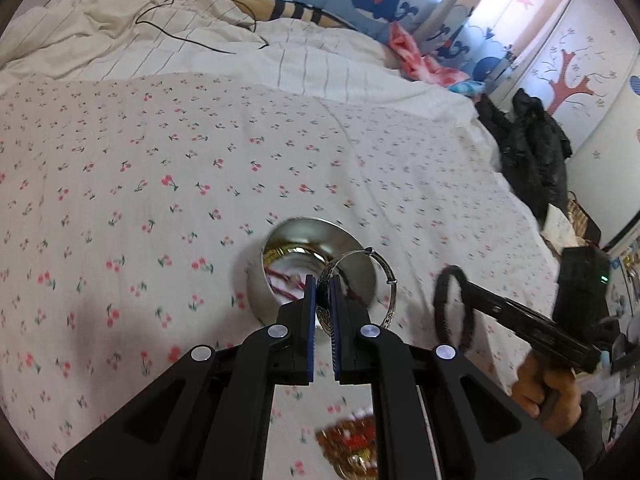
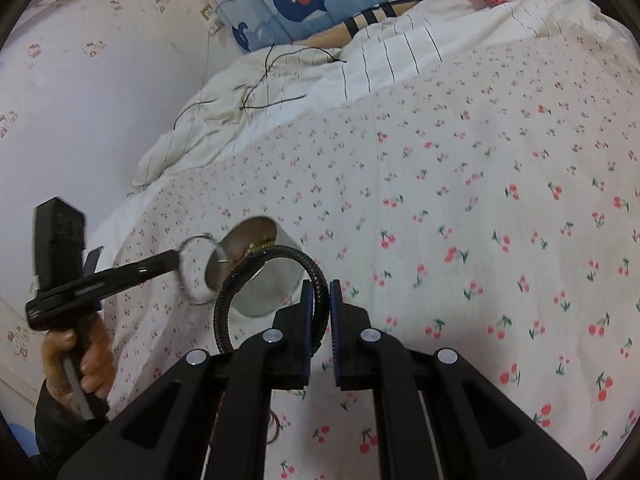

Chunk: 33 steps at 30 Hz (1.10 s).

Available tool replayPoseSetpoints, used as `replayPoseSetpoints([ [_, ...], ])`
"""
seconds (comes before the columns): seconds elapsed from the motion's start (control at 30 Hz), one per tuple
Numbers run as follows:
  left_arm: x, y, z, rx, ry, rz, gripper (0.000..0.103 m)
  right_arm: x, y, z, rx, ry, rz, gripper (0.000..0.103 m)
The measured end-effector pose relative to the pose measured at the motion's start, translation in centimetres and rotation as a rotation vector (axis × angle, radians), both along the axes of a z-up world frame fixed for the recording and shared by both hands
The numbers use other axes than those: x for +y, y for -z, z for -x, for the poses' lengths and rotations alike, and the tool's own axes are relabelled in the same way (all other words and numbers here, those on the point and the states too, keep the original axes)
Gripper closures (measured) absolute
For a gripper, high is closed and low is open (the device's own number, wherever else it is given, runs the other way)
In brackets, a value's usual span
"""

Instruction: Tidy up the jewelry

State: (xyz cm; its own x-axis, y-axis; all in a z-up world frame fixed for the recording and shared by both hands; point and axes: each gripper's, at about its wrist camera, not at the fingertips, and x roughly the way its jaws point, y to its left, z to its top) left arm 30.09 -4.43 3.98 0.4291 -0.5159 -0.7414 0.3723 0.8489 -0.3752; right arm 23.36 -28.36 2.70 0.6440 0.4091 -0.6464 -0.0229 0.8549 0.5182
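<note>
While claws grip bangles, bowl mid-bed, edges far.

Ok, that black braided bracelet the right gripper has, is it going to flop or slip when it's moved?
The black braided bracelet keeps a round hoop shape while pinched at one spot, so it's probably fairly stiff. Its woven surface likely grips the right hand-held gripper well. It looks thin, probably light.

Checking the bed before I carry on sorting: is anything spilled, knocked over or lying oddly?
Nothing spilled. The round silver metal tin stands upright on the cherry-print bedsheet. A blurred gold-and-red ornament lies loose on the sheet, outside the tin.
</note>
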Motion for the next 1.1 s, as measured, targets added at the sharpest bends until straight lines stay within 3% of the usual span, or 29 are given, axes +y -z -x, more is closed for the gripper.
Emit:
replayPoseSetpoints([
  [0.3, -0.5, 1.4, -2.3, 0.013, -0.019, -0.057, 0.097, -0.1, -0.1, -0.6, -0.016, 0.011, -0.005, 0.094],
  [0.47, -1.7, 2.4, -2.7, 0.009, -0.011, -0.142, 0.096, 0.3, 0.2, -0.6, -0.006, 0.0, 0.005, 0.094],
  [0.53, -1.9, 2.6, -2.8, 0.002, -0.02, -0.17, 0.092, 0.6, 0.3, -0.8, -0.005, -0.004, 0.012, 0.094],
  [0.63, -1.3, 2.3, -2.3, -0.003, -0.03, -0.149, 0.087, 0.9, 0.2, -0.8, -0.01, -0.008, 0.022, 0.094],
  [0.67, -1.1, 2.0, -1.9, -0.013, -0.042, -0.155, 0.079, 1.1, 0.1, -0.9, -0.014, -0.012, 0.029, 0.094],
  [0.7, -0.7, 1.7, -1.4, -0.032, -0.06, -0.167, 0.064, 1.6, -0.3, -1.0, -0.024, -0.016, 0.042, 0.094],
  [0.77, 0.6, 0.9, 0.2, -0.076, -0.101, -0.161, 0.052, 2.5, -1.1, -1.3, -0.05, -0.029, 0.069, 0.094],
  [0.97, 3.6, 0.8, 4.0, -0.089, -0.146, -0.15, 0.051, 6.5, -2.0, -3.9, -0.092, -0.053, 0.194, 0.094],
  [1.1, 5.3, 2.3, 5.2, -0.054, -0.192, -0.116, 0.044, 8.7, -1.2, -5.8, -0.089, -0.059, 0.254, 0.094],
])
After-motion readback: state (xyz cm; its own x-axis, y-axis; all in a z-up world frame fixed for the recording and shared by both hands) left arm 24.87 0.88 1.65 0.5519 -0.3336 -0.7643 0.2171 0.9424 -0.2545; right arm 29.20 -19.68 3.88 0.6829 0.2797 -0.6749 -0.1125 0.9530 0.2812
